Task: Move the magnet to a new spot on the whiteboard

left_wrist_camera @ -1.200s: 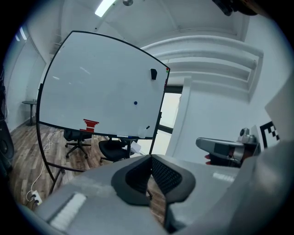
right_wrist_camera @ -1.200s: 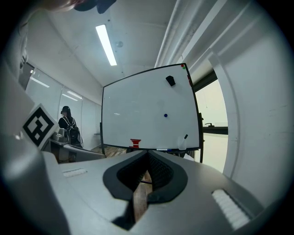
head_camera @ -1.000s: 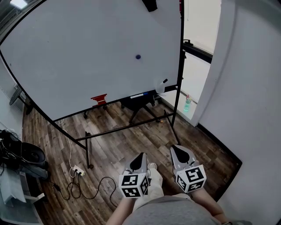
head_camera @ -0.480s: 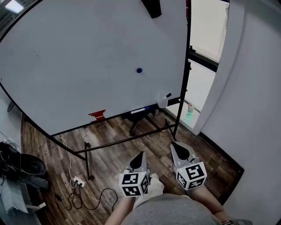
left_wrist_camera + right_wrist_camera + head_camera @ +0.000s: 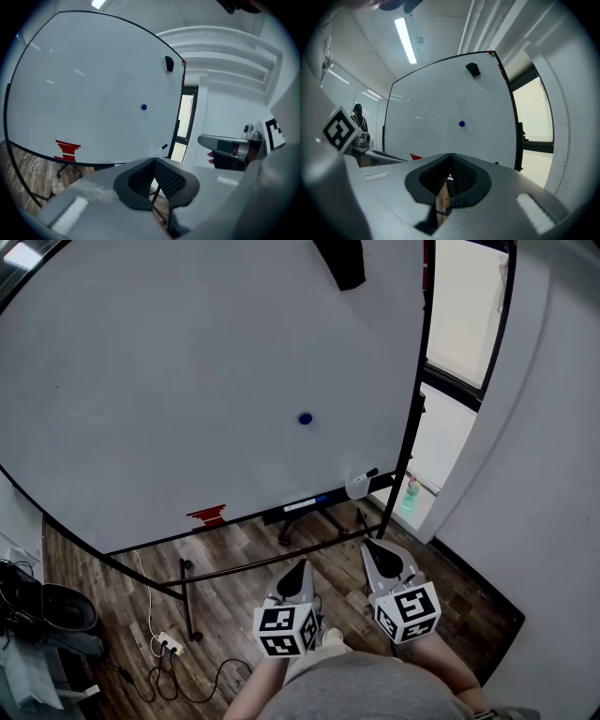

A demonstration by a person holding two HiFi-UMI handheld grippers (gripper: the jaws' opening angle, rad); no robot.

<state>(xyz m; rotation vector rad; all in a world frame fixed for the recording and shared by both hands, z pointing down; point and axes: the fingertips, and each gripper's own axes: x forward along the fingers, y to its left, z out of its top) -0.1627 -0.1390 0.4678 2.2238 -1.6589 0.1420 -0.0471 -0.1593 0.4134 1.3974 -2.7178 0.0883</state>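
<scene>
Guessing at trouble spots: the magnet is a tiny blue dot sitting flat on the whiteboard, right of centre and roughly mid-height, with nothing else near it, so there's not much edge to grab. If the jaws come in too shallow, I'd expect them to slip off it, or shove it sideways across the board instead of lifting it. Both grippers are also fully closed right now. The left gripper has its tips meeting with nothing between them, and the right gripper is the same, pads pressed together and empty. Whichever one goes in has to open first, or it'll just poke the magnet and maybe knock it to the floor. The board also sits on a thin black stand, so a firm push could probably rock it or roll it away. There's also a low crossbar on that stand and a cable lying on the wood floor off to the left, which looks like a trip risk for anyone stepping closer. As for pose, both grippers are held low in front of the person's body, side by side and just apart, marker cubes facing up toward the head camera. They point forward at the board, roughly level with a slight downward tip. Both are well short of the board, and the magnet is well above and ahead of them, a bit closer to the left gripper's line in the head view.
</scene>
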